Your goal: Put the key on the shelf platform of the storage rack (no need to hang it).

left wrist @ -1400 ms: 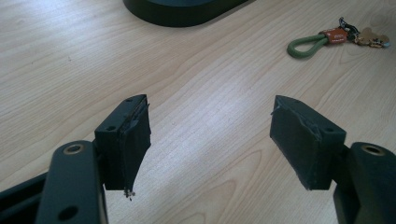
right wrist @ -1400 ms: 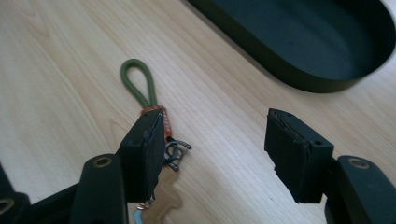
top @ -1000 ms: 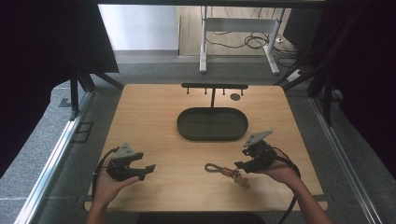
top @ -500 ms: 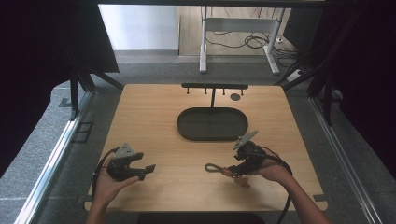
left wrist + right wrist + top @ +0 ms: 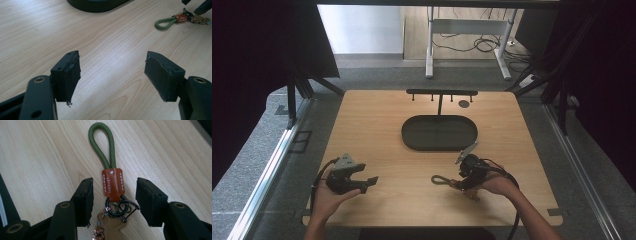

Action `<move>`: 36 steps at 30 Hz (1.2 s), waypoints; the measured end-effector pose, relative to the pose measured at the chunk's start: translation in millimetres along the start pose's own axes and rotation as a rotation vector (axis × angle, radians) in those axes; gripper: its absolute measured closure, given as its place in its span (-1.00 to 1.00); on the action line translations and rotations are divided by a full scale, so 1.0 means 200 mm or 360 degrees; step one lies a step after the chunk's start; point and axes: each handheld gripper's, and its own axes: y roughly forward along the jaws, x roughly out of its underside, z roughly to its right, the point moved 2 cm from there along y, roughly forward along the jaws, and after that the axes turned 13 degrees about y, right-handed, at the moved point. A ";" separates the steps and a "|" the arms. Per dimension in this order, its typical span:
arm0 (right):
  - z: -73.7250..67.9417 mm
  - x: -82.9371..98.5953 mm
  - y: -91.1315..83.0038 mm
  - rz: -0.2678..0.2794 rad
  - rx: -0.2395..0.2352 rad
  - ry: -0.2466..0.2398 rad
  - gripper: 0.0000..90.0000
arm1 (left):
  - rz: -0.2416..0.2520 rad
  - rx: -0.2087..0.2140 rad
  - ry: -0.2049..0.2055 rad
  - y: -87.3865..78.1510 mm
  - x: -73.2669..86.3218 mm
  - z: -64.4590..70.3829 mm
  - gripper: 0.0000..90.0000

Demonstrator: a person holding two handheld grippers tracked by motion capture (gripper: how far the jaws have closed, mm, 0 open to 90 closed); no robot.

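Observation:
A keychain (image 5: 112, 181) lies flat on the wooden table (image 5: 377, 125): a green cord loop (image 5: 441, 179), an orange leather tab, dark metal rings and small charms. My right gripper (image 5: 113, 192) is open and straddles the leather tab, one jaw on each side, without gripping it. In the high view the right gripper (image 5: 460, 181) sits at the front right of the table. My left gripper (image 5: 112, 72) stands open above bare wood at the front left (image 5: 371, 181), nothing between its jaws. The keychain (image 5: 178, 19) shows at the upper right of the left gripper view.
A dark oval tray (image 5: 439, 132) lies at the table's middle, with a low black hook rack (image 5: 441, 93) behind it. A small dark disc (image 5: 463, 104) lies near the rack. Beyond the table stand white desk legs and floor cables.
My right gripper has moved left and lowered onto the keychain, so its jaws now straddle the tab. The left gripper has stayed put.

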 end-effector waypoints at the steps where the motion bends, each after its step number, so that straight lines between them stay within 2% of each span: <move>1: 0.00 0.00 0.01 -0.0016 -0.0005 -0.0002 0.10 | -0.0001 0.0000 0.0001 0.00 0.00 0.00 -0.35; 13: 0.01 -0.01 0.08 -0.0105 0.0023 -0.0025 0.14 | -0.0005 0.0002 0.0001 0.00 0.00 0.00 -0.35; 21: 0.00 -0.02 0.12 -0.0160 0.0022 -0.0073 0.21 | -0.0017 0.0008 0.0004 0.02 0.01 0.01 -0.35; 27: 0.00 -0.02 0.13 -0.0171 0.0028 -0.0111 0.27 | -0.0026 0.0017 0.0015 0.03 0.00 0.02 -0.35; 36: 0.00 -0.03 0.13 -0.0170 0.0056 -0.0124 0.44 | -0.0021 0.0014 0.0013 0.03 0.00 0.01 -0.35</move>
